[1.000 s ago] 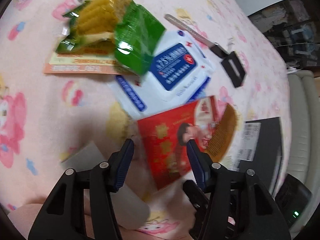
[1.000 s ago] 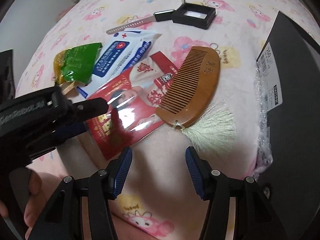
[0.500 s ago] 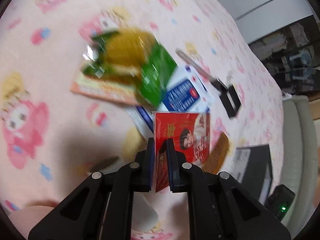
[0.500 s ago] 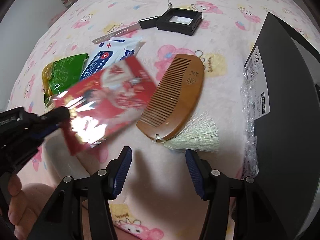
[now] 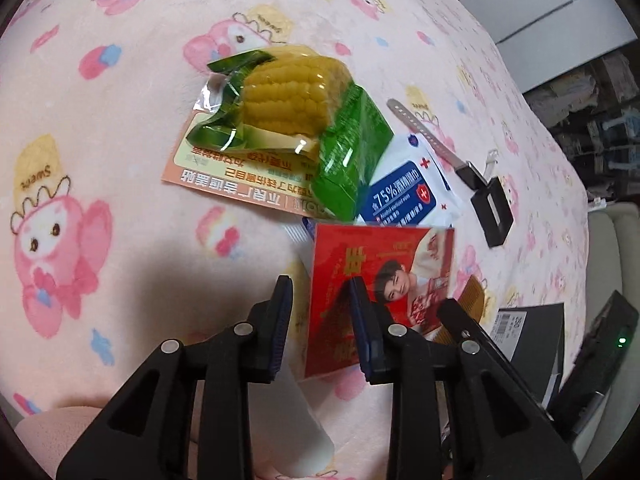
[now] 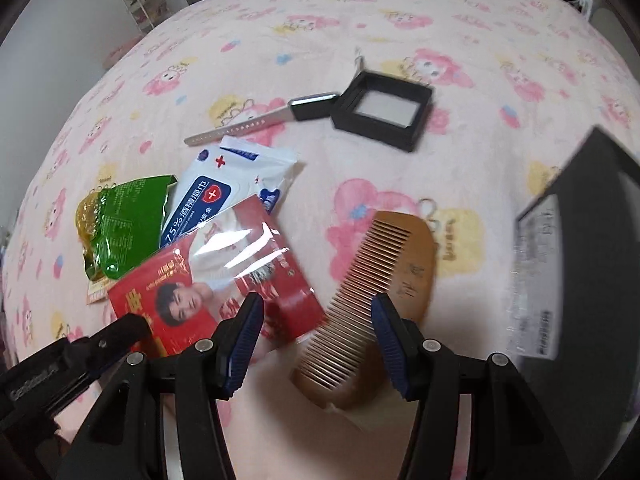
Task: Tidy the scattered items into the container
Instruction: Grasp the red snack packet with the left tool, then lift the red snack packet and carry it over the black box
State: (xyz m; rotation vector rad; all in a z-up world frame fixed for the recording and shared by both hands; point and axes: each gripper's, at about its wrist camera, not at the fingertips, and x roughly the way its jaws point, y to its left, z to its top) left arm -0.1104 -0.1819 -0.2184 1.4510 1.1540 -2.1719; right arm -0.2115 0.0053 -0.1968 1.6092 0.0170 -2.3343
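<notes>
My left gripper has opened; the red packet lies to the right of its right finger, outside the gap. In the right wrist view the red packet rests on the pink blanket beside the left gripper's tip. My right gripper is open, its fingers straddling the wooden comb just above it. A corn pack, a wipes pack, a watch strap and a small black box lie beyond. The black container is at the right.
An orange leaflet lies under the corn. A white cylinder sits below my left gripper. A dark device with a green light is beside the container. The pink cartoon blanket covers the surface.
My left gripper lifted the red packet, then opened and let it go. My right gripper moved forward over the comb.
</notes>
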